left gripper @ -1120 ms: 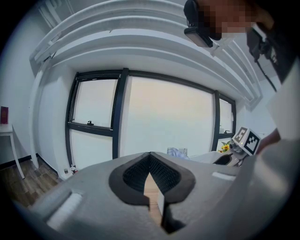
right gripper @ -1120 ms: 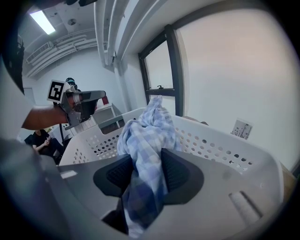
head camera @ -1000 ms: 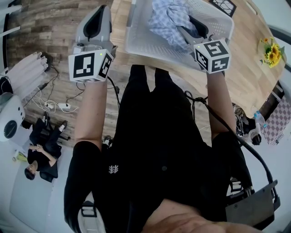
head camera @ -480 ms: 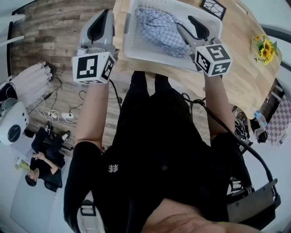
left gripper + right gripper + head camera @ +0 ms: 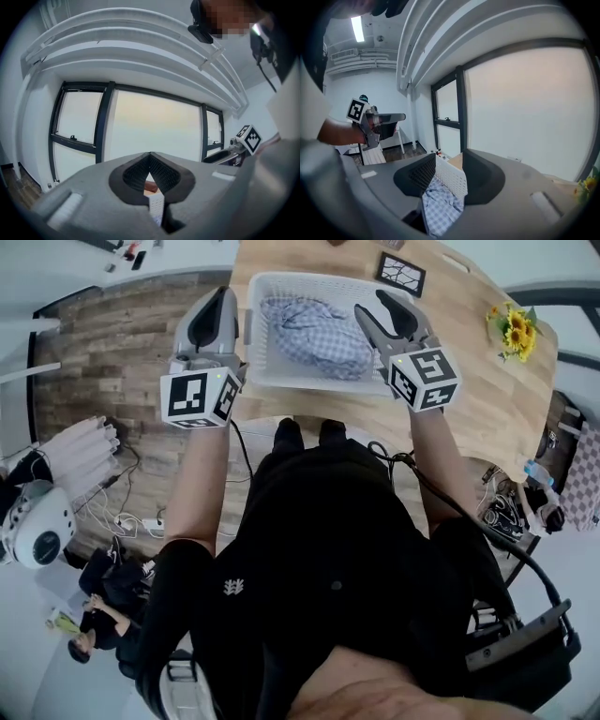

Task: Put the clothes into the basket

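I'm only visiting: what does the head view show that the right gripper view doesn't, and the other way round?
Only the head view: the dark square tile, the cables down on the floor, and the marker cube on the right gripper.
Only the right gripper view: tall windows and a ceiling light strip.
Both: the white basket holding the checked cloth, the left gripper, and the right gripper's jaws, apart and gripping nothing, though they have just been closing.

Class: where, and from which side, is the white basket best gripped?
Probably take the white basket by its top rim at the two short ends, coming in from either side. It stands upright, the thin rim is free of cloth, and the checked garment lies heaped in the middle, so end grips should balance.
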`<state>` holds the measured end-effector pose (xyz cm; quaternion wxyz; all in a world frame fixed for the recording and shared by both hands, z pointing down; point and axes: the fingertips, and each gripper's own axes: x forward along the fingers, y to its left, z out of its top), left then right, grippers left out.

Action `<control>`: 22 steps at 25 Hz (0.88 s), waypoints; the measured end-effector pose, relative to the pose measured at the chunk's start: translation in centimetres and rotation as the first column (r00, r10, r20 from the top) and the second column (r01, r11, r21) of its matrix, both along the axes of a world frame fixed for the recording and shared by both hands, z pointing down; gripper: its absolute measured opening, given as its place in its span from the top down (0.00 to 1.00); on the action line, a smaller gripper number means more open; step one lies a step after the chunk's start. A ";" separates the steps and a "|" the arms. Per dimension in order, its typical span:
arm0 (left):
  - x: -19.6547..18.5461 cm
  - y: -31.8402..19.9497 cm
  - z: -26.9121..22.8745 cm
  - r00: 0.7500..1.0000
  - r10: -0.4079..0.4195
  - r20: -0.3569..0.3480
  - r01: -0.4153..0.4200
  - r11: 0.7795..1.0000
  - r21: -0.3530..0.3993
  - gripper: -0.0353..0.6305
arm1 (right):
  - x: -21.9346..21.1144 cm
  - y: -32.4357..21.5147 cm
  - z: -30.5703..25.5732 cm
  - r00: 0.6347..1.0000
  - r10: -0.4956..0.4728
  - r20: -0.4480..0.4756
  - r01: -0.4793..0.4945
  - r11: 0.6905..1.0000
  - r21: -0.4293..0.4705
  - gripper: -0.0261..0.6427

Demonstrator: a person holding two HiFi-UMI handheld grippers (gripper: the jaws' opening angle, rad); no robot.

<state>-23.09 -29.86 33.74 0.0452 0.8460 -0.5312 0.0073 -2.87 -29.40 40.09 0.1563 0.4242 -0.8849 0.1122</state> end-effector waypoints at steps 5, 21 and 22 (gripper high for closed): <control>1.8 0.0 -2.3 0.999 0.040 -0.035 -0.040 0.999 0.011 0.94 | 3.1 0.4 -3.1 0.997 0.070 0.026 -0.071 0.995 0.063 0.76; 2.6 1.1 -1.9 0.997 0.079 0.015 -0.080 0.997 0.017 0.95 | 15.5 2.5 -7.8 0.931 0.355 0.081 -0.364 0.906 0.216 0.97; 2.7 0.9 -1.8 0.997 0.079 0.014 -0.079 0.997 0.015 0.94 | 15.9 2.5 -8.1 0.929 0.362 0.082 -0.371 0.903 0.218 0.97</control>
